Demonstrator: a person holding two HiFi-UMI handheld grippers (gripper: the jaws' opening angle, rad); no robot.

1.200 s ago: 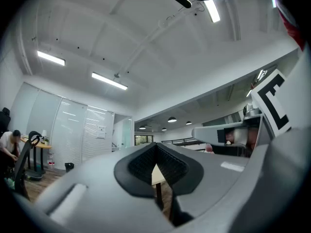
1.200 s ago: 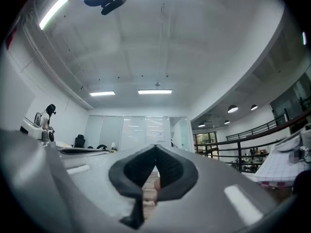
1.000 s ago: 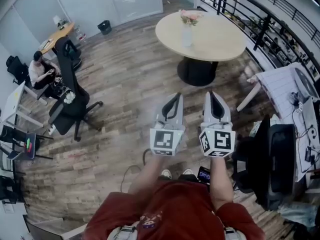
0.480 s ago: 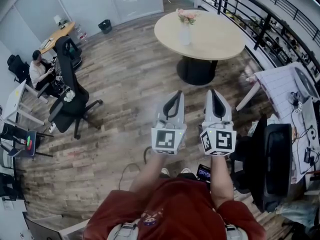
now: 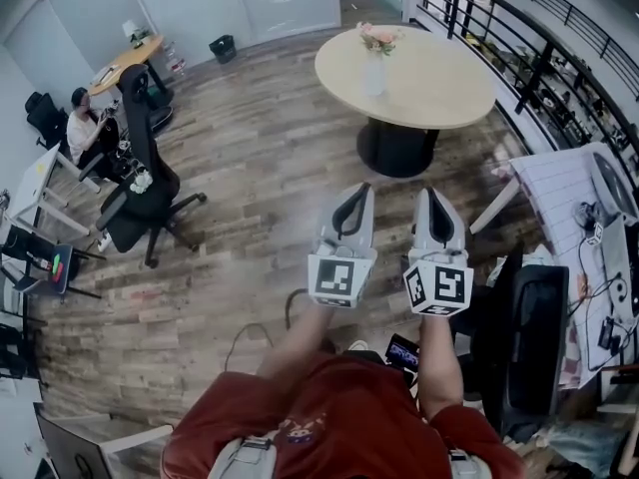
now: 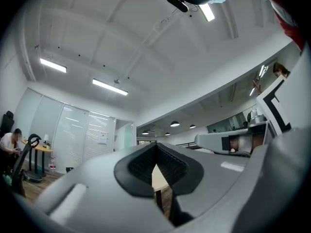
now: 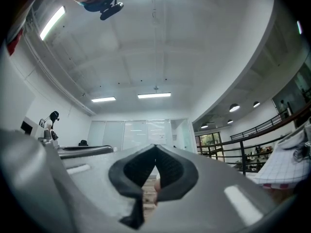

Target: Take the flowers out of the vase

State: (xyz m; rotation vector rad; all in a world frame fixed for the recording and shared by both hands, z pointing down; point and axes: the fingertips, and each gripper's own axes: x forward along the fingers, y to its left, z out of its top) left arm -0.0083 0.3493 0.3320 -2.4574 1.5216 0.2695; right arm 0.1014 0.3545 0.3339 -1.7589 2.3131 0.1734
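A white vase (image 5: 374,72) with pink flowers (image 5: 379,37) stands on the far-left part of a round beige table (image 5: 439,83) at the top of the head view. Both grippers are held side by side above the wooden floor, well short of the table and pointing towards it. The left gripper (image 5: 360,189) has its tips together with nothing between them. The right gripper (image 5: 427,194) is likewise shut and empty. In the left gripper view the left gripper (image 6: 156,145) shows its pads meeting at the tip, with the table's edge behind. The right gripper (image 7: 155,147) looks the same in its own view.
A black office chair (image 5: 140,183) stands on the floor to the left, with a seated person (image 5: 85,128) at a desk beyond it. A black railing (image 5: 519,38) runs along the right. A cloth-covered desk (image 5: 574,183) and a dark chair (image 5: 534,337) crowd the right side.
Both grippers have moved a little forward over the floor towards the round table, staying shut. The table and vase sit slightly nearer in the head view.
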